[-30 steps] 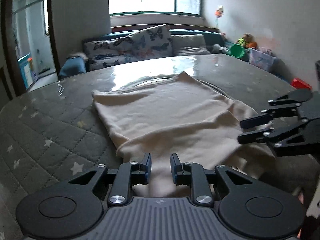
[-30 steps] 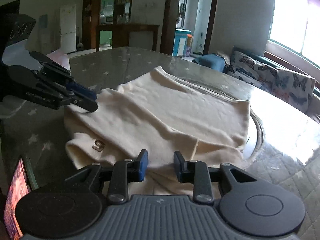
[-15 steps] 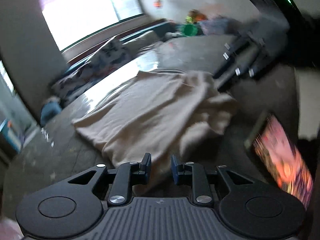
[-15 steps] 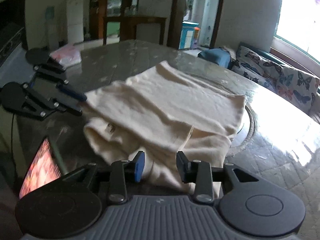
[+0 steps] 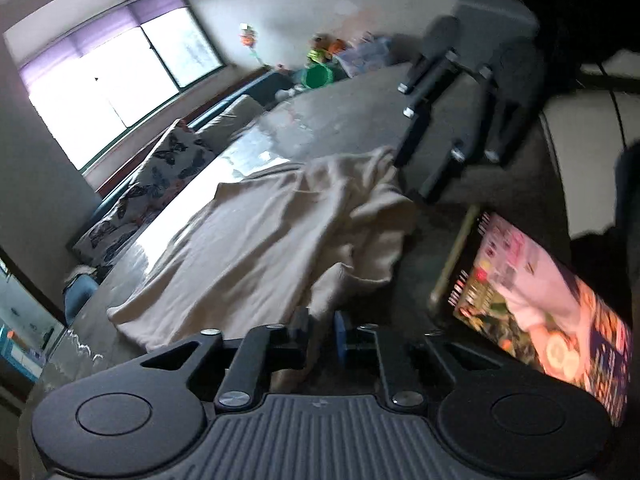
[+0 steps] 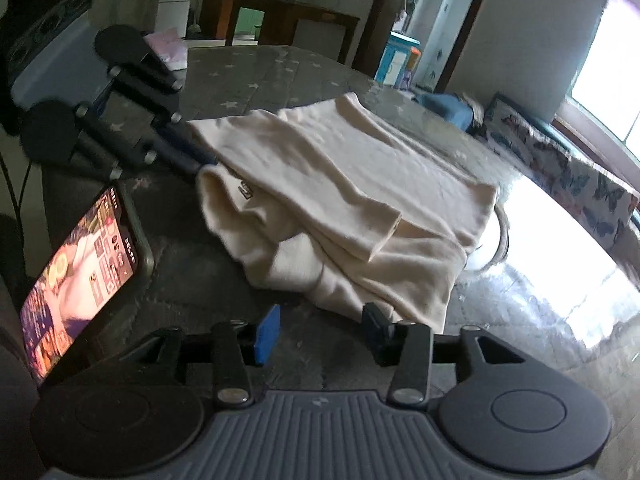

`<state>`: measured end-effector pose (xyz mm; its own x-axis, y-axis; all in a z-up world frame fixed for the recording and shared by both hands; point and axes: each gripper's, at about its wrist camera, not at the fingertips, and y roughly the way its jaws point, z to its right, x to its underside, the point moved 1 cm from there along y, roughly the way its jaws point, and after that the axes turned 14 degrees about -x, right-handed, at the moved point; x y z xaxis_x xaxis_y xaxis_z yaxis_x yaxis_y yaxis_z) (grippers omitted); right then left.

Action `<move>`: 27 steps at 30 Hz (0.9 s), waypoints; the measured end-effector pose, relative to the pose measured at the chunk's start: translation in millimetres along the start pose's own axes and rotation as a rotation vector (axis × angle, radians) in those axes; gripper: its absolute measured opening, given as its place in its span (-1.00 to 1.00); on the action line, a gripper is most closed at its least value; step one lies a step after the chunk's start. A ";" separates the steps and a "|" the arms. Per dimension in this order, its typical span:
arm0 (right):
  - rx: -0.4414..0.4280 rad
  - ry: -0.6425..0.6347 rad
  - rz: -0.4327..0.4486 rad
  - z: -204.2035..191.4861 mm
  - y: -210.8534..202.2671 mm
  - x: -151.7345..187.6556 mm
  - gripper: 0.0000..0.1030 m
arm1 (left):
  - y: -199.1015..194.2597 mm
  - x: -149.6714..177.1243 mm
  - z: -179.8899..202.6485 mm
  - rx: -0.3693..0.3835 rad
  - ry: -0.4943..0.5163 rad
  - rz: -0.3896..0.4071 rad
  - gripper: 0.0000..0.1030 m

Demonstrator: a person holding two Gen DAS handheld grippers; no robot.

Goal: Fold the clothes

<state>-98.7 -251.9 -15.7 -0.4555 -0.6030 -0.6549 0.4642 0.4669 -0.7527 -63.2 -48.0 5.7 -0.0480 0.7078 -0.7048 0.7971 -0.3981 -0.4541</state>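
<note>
A cream garment [image 5: 260, 240] [image 6: 360, 168] lies loosely folded and rumpled on the grey star-quilted table [image 6: 256, 80]. My left gripper [image 5: 322, 332] sits at its near corner, jaws closing, with a fold of the cloth pinched between the fingers. The right wrist view shows that left gripper [image 6: 200, 162] at the garment's left corner. My right gripper [image 6: 322, 330] is just short of the garment's near hem. Its jaws are opening and nothing is between them. From the left wrist view the right gripper [image 5: 420, 176] appears dark, beside the cloth's far edge.
A phone with a lit screen [image 5: 540, 300] [image 6: 80, 272] stands propped on the table, close to both grippers. A sofa with butterfly cushions [image 5: 160, 184] [image 6: 580, 184] runs under the window beyond the table. A round stand [image 6: 492, 248] pokes out under the garment's far side.
The left gripper has rolled, slid to the garment's corner and narrowed its fingers onto the cloth. The right gripper's fingers have spread and backed off the hem, which now lies free.
</note>
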 end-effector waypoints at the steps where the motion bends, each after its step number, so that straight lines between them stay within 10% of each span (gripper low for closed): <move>1: 0.005 -0.014 0.003 -1.2 0.3 0.1 0.01 | 0.2 -1.3 -4.4 -0.009 -0.026 0.004 -0.80; 14: 0.103 -0.180 0.087 -4.5 24.6 -9.0 0.14 | 17.2 -23.5 -54.5 -0.024 -0.262 0.014 -0.82; 20: 0.064 -0.138 0.113 8.0 30.6 -20.4 -0.55 | 11.4 -16.4 -51.0 -0.020 -0.262 0.005 -0.75; 27: -0.020 0.013 0.148 29.1 16.5 -34.2 -0.73 | -7.9 1.1 -38.4 -0.055 -0.236 0.003 -0.33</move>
<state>-53.3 -242.4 -3.7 -0.3932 -0.5184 -0.7594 0.5115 0.5630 -0.6492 -46.5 -21.7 29.4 -0.1800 0.5482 -0.8167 0.8284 -0.3632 -0.4264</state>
